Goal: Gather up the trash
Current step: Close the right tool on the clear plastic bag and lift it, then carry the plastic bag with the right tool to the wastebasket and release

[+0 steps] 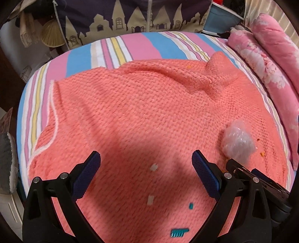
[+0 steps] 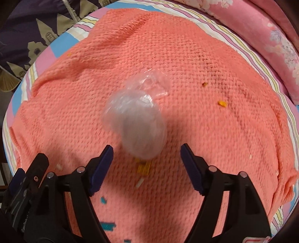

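A crumpled clear plastic bag (image 2: 136,119) lies on the coral knitted blanket (image 2: 186,56), just beyond my right gripper (image 2: 146,151), which is open and does not touch it. A yellow scrap (image 2: 143,167) sits between that gripper's fingers. In the left wrist view the same plastic bag (image 1: 238,142) shows at the right, ahead of the right gripper's black tip (image 1: 243,171). My left gripper (image 1: 145,157) is open over the blanket (image 1: 130,102), with small white paper bits (image 1: 153,167) and teal scraps (image 1: 179,232) below it.
Orange crumbs (image 2: 222,103) dot the blanket's right side. A striped bedsheet (image 1: 121,46) lies beneath, a pink floral quilt (image 1: 265,61) is rolled along the right, and a dark curtain with a house pattern (image 1: 119,16) hangs behind the bed.
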Motion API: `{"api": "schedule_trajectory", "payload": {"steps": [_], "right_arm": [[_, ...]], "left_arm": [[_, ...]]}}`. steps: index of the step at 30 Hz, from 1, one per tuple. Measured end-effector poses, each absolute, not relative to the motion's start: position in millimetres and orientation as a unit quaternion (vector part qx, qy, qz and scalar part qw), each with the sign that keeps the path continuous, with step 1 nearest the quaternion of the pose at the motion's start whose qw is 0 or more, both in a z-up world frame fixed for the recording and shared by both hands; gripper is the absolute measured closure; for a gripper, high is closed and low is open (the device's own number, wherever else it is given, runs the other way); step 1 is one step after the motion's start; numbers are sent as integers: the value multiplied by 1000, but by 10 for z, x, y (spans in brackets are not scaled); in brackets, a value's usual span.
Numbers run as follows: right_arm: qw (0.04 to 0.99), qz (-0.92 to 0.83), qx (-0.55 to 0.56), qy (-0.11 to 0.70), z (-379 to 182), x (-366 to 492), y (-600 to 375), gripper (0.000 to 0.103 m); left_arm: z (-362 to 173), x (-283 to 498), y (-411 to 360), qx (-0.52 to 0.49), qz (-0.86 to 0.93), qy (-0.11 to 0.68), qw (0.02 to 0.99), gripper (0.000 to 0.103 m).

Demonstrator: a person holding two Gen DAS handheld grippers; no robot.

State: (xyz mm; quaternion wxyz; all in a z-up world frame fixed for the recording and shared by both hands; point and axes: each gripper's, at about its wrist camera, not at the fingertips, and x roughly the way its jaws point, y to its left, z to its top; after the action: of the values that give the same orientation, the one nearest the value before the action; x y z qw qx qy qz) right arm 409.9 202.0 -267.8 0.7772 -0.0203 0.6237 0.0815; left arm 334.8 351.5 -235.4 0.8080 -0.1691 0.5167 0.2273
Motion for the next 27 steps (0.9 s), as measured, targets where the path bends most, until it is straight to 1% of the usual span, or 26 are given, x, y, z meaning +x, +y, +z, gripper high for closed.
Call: {"api": "schedule_trajectory", "payload": {"steps": [4,5,6,8,9,12,17,22,27], "right_arm": [[776,84,-22,625,-2752,4210,2024,32],[776,89,-20,624,-2758,4212,2028,40],[777,95,-19,622,-2751,4189,2042,53],[778,105,-30,619,-2742,4136,2079,64],[780,105,-34,616,-2731,4105,2079,66],[782,109,-30,613,-2689,3998,2070,68],[790,122,-10,601,-2434,3683,2001,69],[794,152,-6,589,-2123,3154,2057,69],[787,196,-11,585,-1867,2344,2230,69]], "left_arm": [[-2418,3448,3510,-168,228,520,806,8],[-2433,3454,3508,-170,226,522,805,8],[-2444,3453,3504,-171,224,524,804,8],[-2460,3440,3485,-165,221,530,802,8],[-2462,3414,3483,-167,221,531,801,8],[-2423,3308,3476,-176,218,531,799,8],[-2204,3010,3449,-181,219,516,808,8],[-1876,2329,3486,-190,243,489,816,8],[-1620,1479,3611,-201,279,469,813,8]]}}
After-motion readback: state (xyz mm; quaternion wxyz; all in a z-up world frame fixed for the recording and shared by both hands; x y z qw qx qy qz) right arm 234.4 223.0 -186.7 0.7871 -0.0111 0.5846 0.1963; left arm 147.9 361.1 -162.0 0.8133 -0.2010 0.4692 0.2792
